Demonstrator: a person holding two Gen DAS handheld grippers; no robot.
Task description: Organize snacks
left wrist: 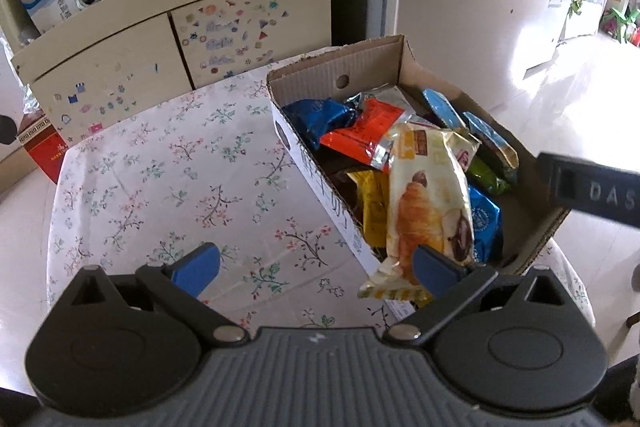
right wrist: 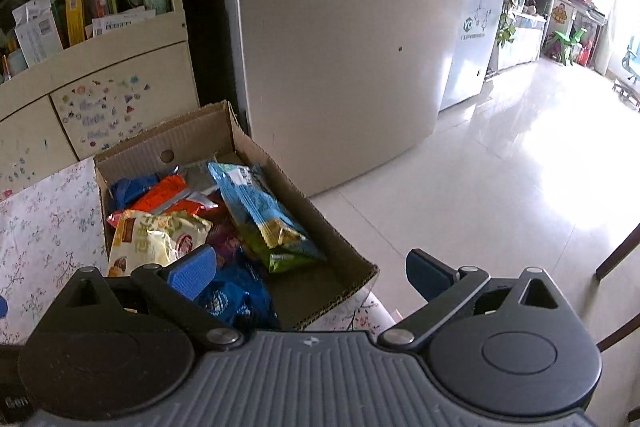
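So there's a big fridge (right wrist: pixel 340 67) by the wall, a sticker-covered cabinet (left wrist: pixel 168 55) next to it, and in front a table under a floral tablecloth (left wrist: pixel 160 179) with a cardboard box (left wrist: pixel 352 75) sitting at its edge, pretty much stuffed with snack packets. On top of the pile lies a croissant packet (left wrist: pixel 428 199), its lower end poking out over the box's near wall. Around it are an orange packet (left wrist: pixel 368 135), a dark blue one (left wrist: pixel 320 115) and a long light-blue packet (right wrist: pixel 260 211) leaning along the far side. The left gripper (left wrist: pixel 316 265) hangs just beside the box, jaws spread wide and empty, its right finger in front of the croissant packet's bottom corner; can't tell if it's touching. The right gripper (right wrist: pixel 312 269) hovers over the box's near corner, also wide open, holding nothing. My guess: that croissant bag is light, puffy and crinkly-slick, so squeeze the middle and you'll squash it. I'd pinch the flat crimped seal at the end instead.
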